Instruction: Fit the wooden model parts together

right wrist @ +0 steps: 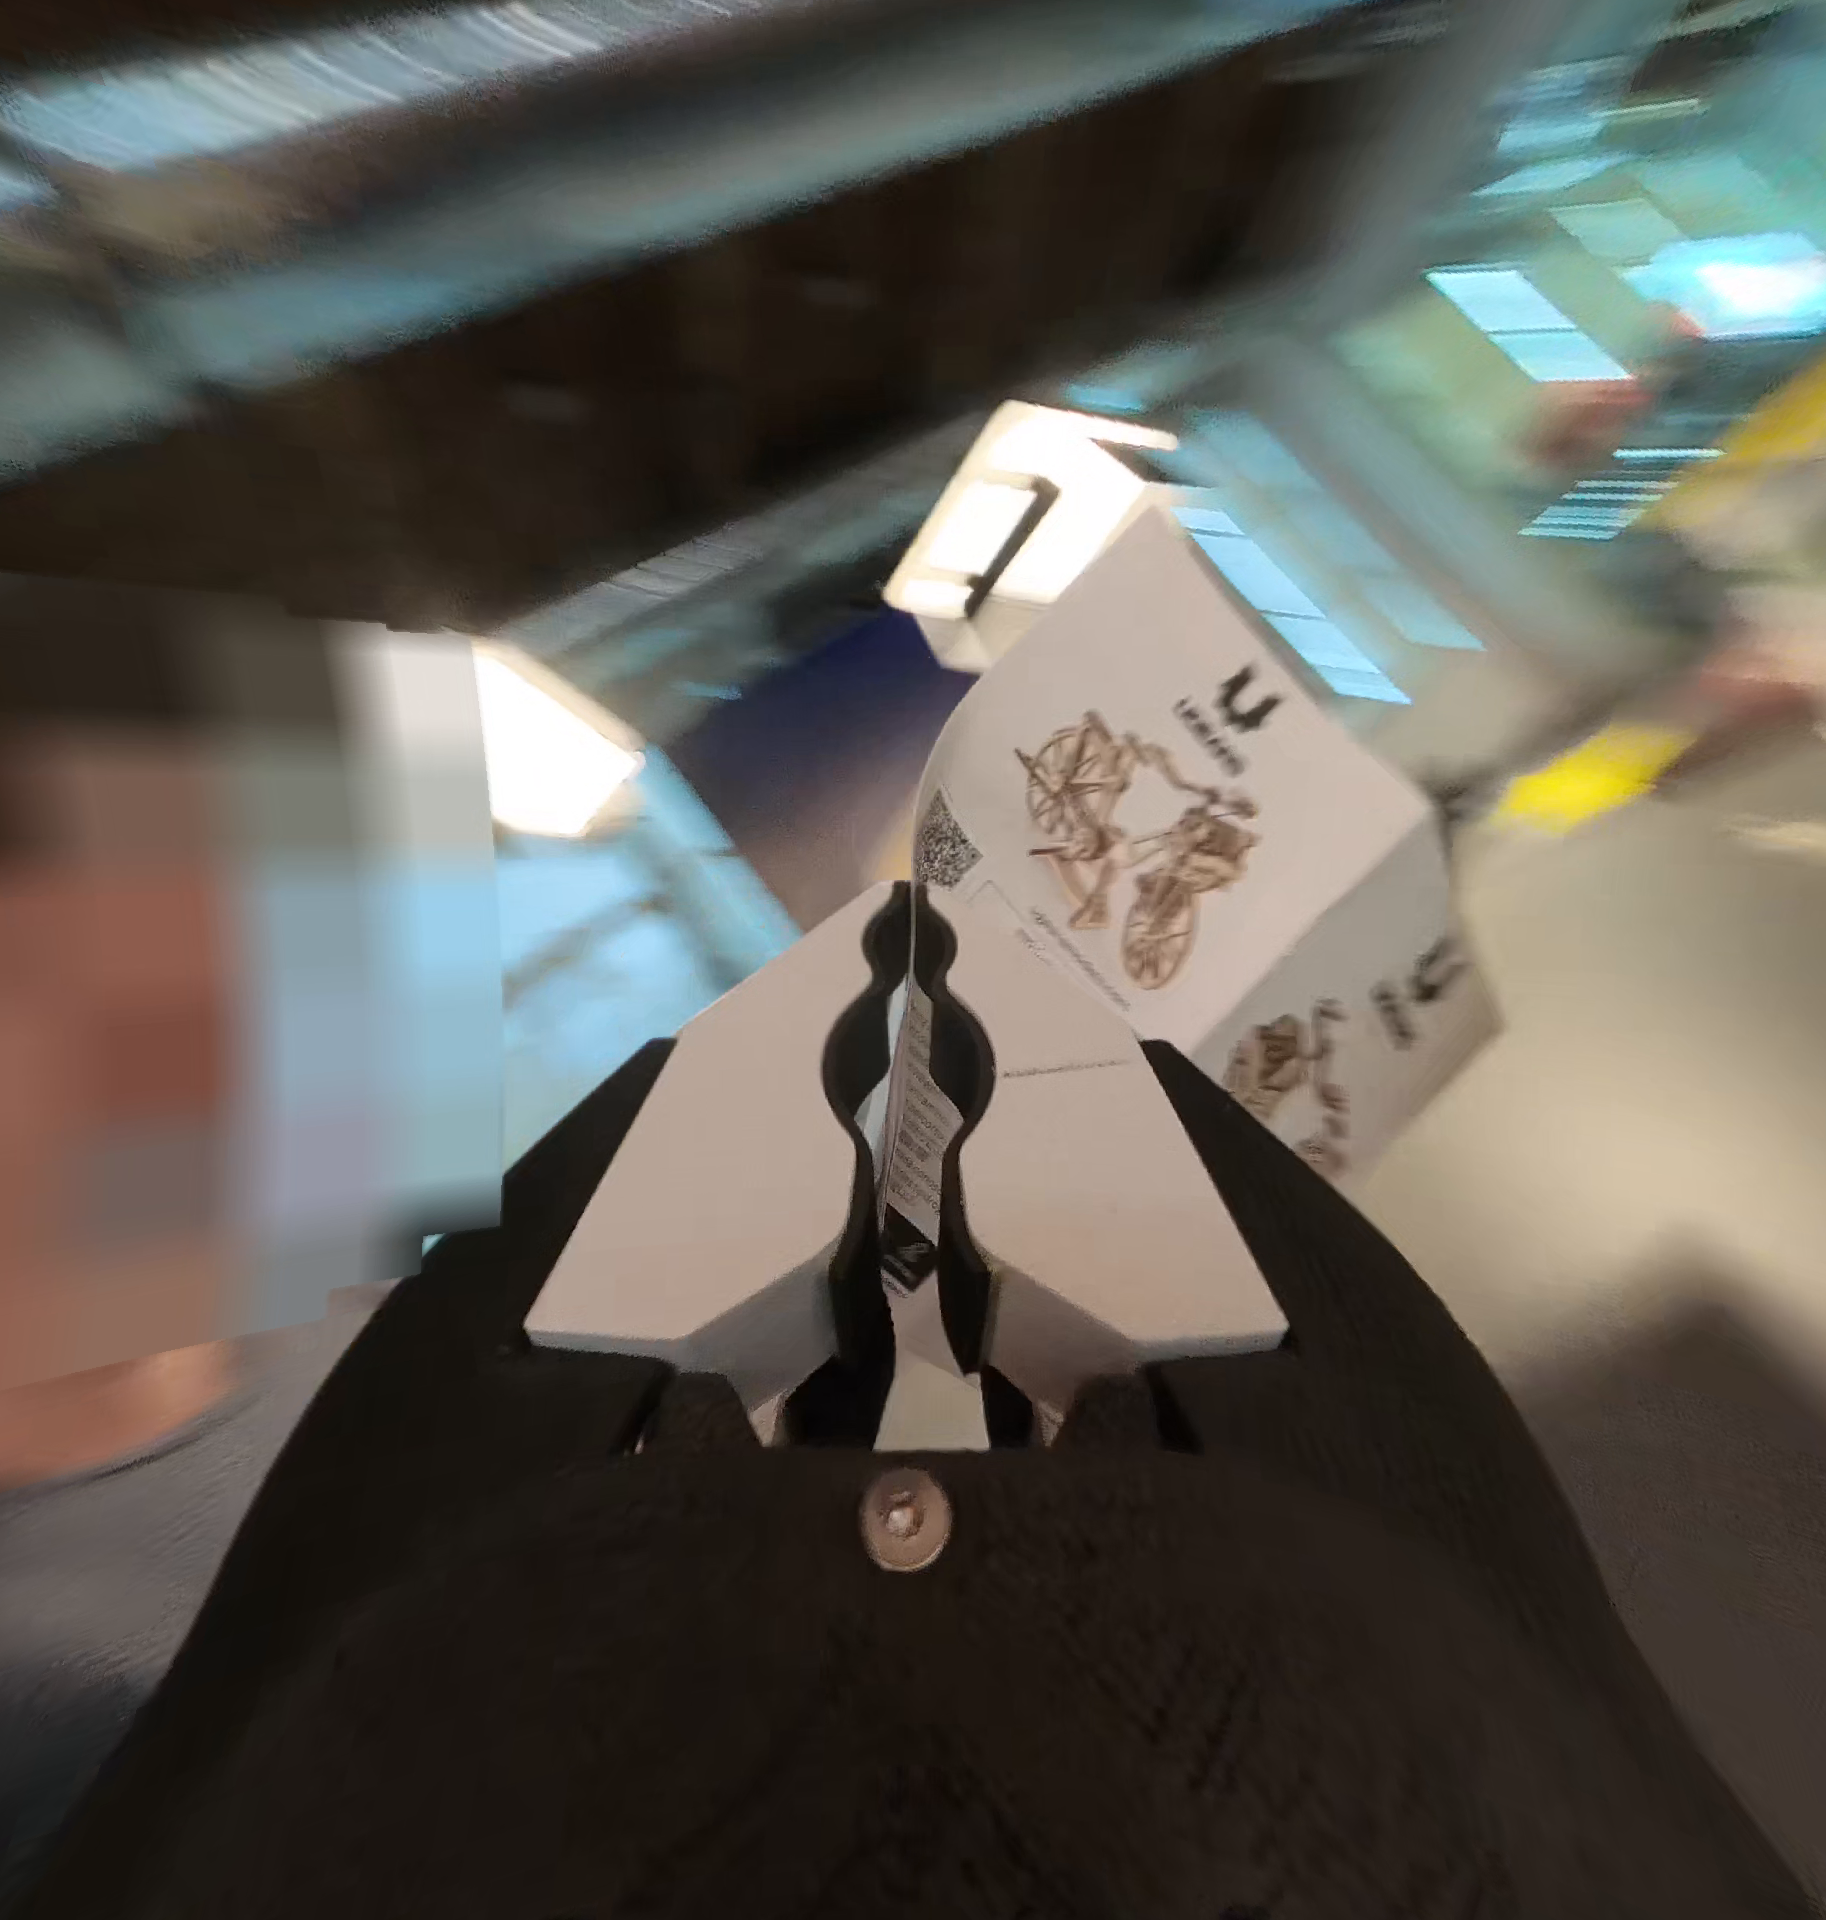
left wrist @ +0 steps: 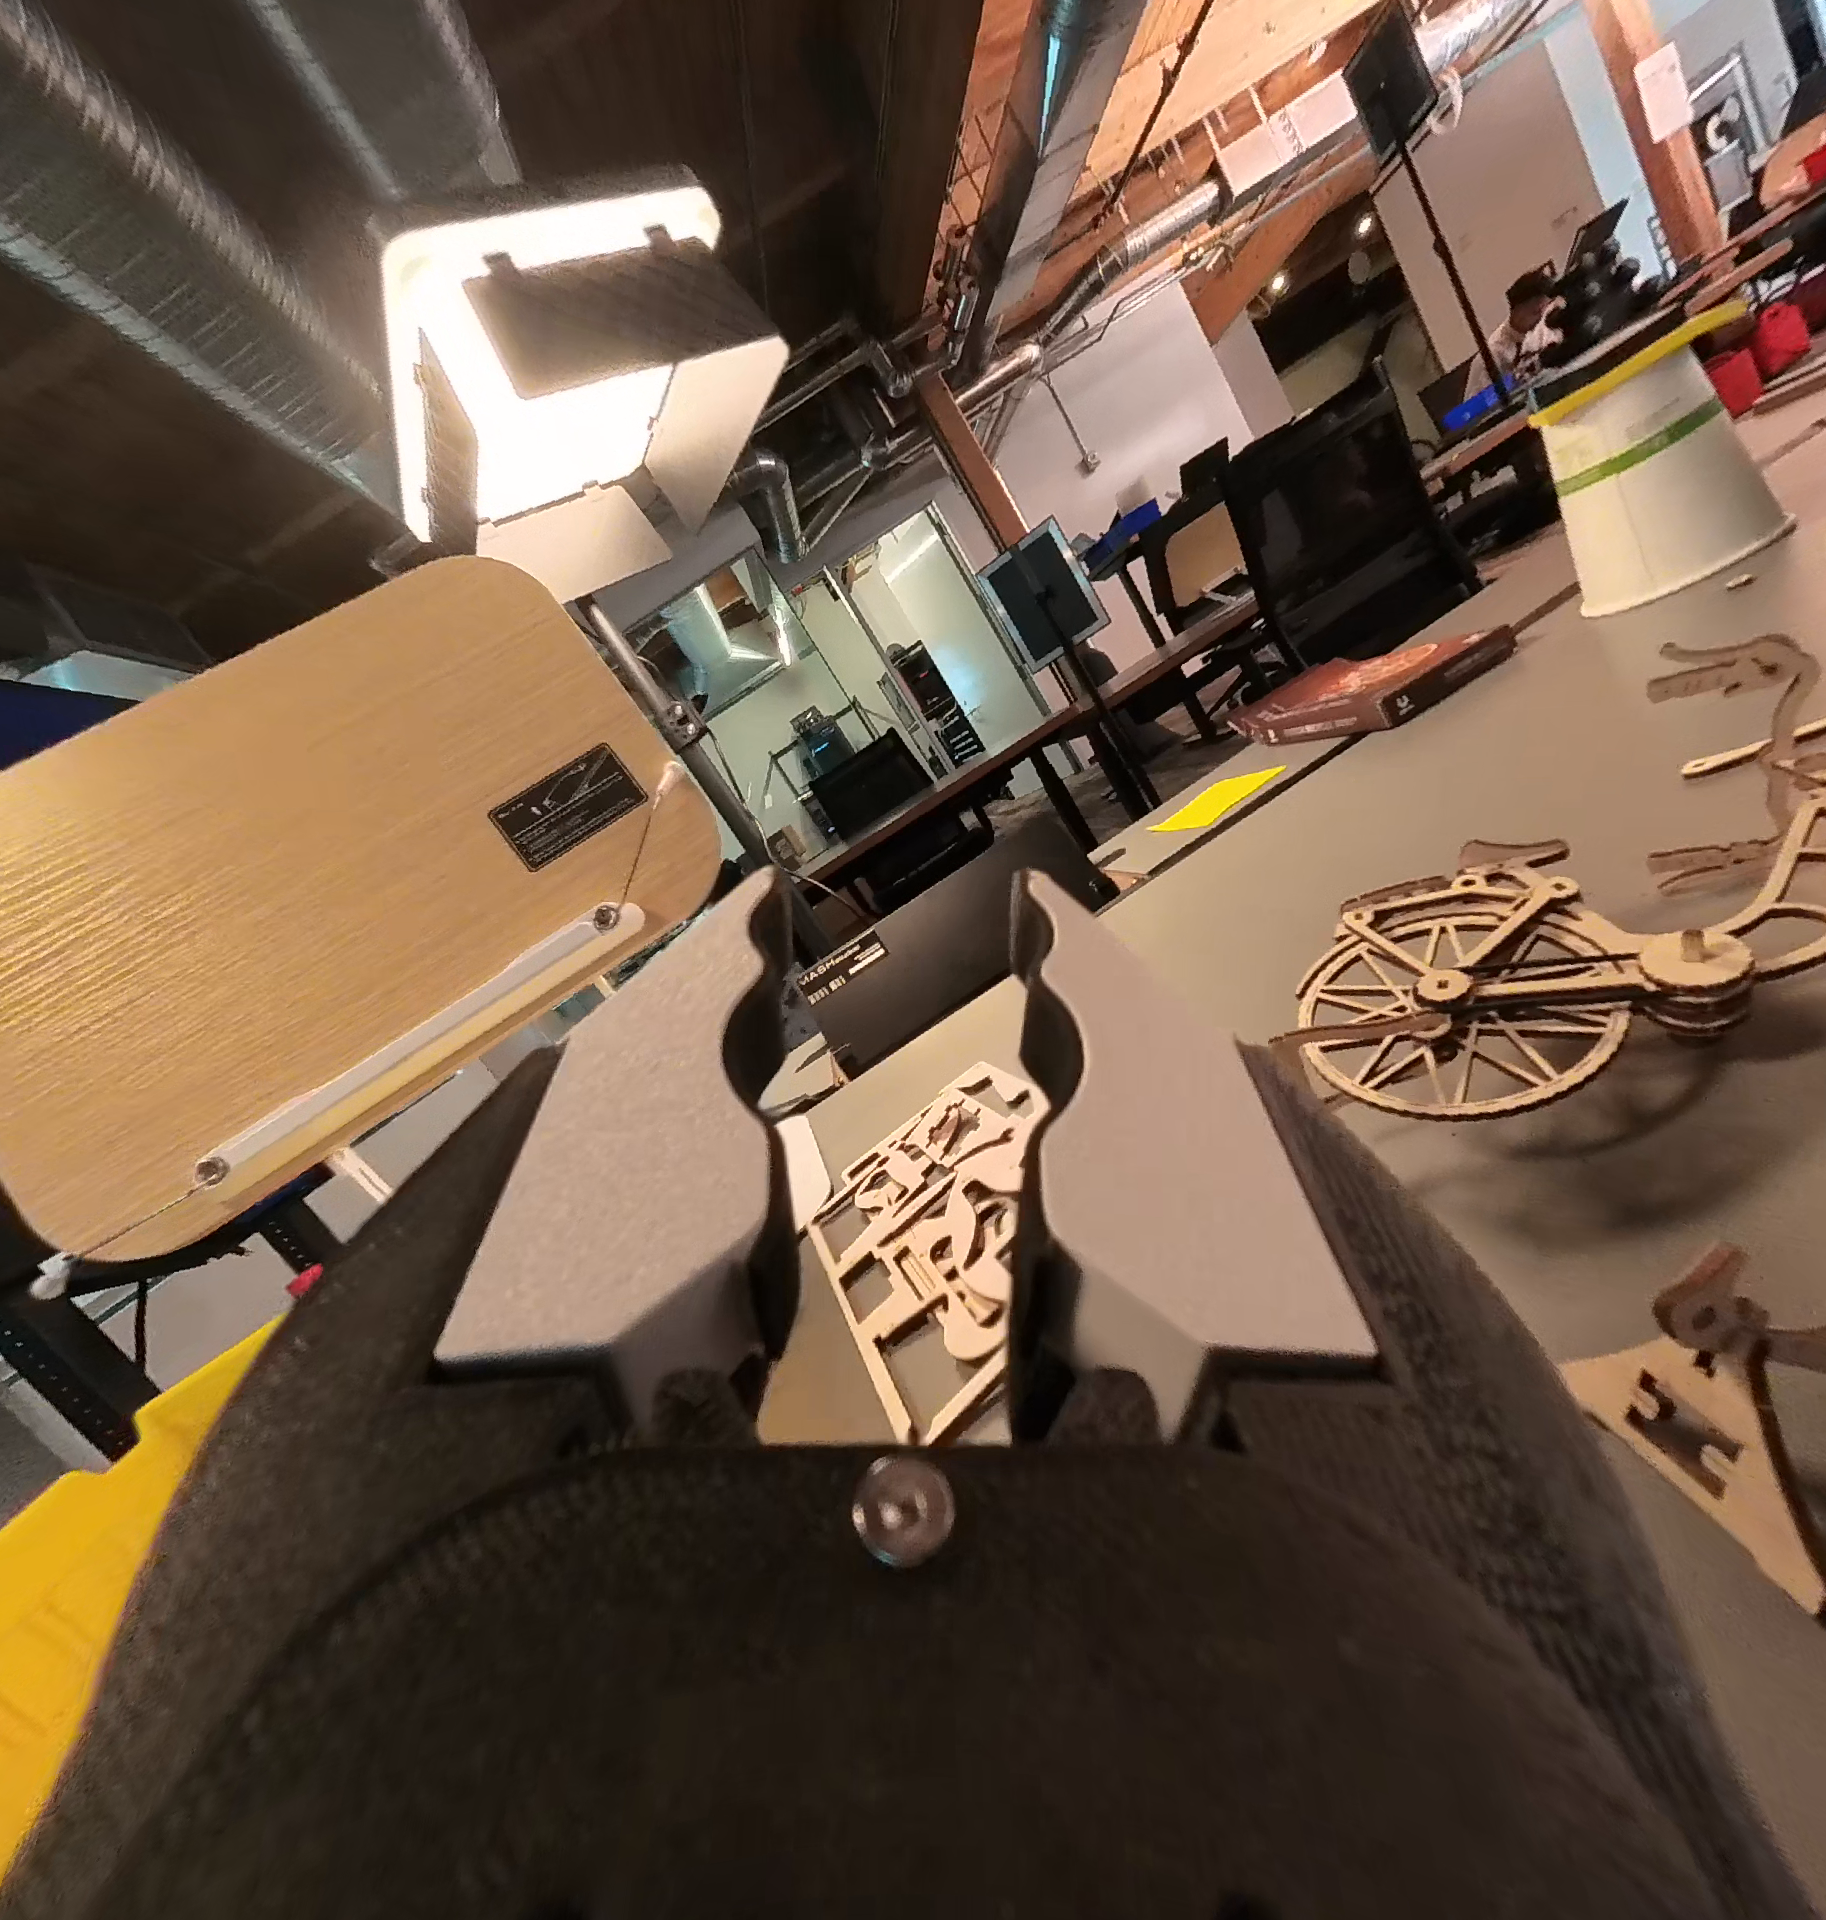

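In the left wrist view my left gripper (left wrist: 898,914) is open and empty, raised over the grey table (left wrist: 1252,904). Below its fingers lies a flat wooden sheet of cut-out parts (left wrist: 919,1247). To the right stands a part-built wooden bicycle model (left wrist: 1480,987) with a spoked wheel, and more loose wooden pieces (left wrist: 1761,717) lie beyond it. In the right wrist view my right gripper (right wrist: 911,894) is shut on a white instruction booklet (right wrist: 1179,831) with a bicycle drawing, held up in the air. That view is motion-blurred.
A white tub with a yellow lid (left wrist: 1657,468) stands at the far right of the table, and a dark flat box (left wrist: 1376,686) lies near the far edge. A wooden part on a slotted base (left wrist: 1719,1423) stands close at right. A pale wood board (left wrist: 296,894) hangs at left.
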Tool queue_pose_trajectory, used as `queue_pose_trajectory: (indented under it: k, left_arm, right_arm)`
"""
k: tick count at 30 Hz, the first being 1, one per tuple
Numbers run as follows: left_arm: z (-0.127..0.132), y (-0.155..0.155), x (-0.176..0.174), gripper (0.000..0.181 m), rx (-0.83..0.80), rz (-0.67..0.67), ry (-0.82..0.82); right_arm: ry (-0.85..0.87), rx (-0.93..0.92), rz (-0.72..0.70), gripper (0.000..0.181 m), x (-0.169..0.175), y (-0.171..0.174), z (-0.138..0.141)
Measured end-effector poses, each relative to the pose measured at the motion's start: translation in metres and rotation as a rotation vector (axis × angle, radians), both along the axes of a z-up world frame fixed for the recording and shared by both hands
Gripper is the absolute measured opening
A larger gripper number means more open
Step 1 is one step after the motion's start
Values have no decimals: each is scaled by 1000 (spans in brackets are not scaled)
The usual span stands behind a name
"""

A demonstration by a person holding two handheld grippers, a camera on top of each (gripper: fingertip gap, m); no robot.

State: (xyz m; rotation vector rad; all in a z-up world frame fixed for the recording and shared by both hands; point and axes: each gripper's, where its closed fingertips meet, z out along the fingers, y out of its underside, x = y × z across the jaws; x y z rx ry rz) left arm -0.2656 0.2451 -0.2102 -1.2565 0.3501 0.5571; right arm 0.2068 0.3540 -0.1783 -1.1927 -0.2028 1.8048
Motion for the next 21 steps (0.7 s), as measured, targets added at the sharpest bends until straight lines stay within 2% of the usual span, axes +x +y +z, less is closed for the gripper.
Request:
queue_pose_trajectory:
  k: [2,6,10,12,16,18,20,21]
  left_arm:
    - [1,-1,1,41,8,-17,-11]
    - [4,-4,3,41,25,-43,-42]
    - [8,-7,-1,41,46,-55,-94]
    - [11,-10,-1,41,64,-76,-124]
    - [12,-11,6,41,64,-121,-144]
    - [12,-11,12,41,47,-145,-120]
    - [8,-11,21,42,-3,-203,-102]
    - [7,-13,30,42,-39,-276,-109]
  right_arm:
    - [-73,-18,-32,0,-4,2,-5]
    - [-72,15,24,0,-16,-9,6]
    - [-137,-23,-10,0,-17,-5,-2]
    - [-206,-87,-74,0,-11,7,-17]
    - [-518,-273,-277,0,6,34,-71]
    - [-608,-302,-330,0,10,40,-80]
    - [-696,-319,-404,19,16,44,-80]
    - [-733,-305,-446,25,19,44,-76]
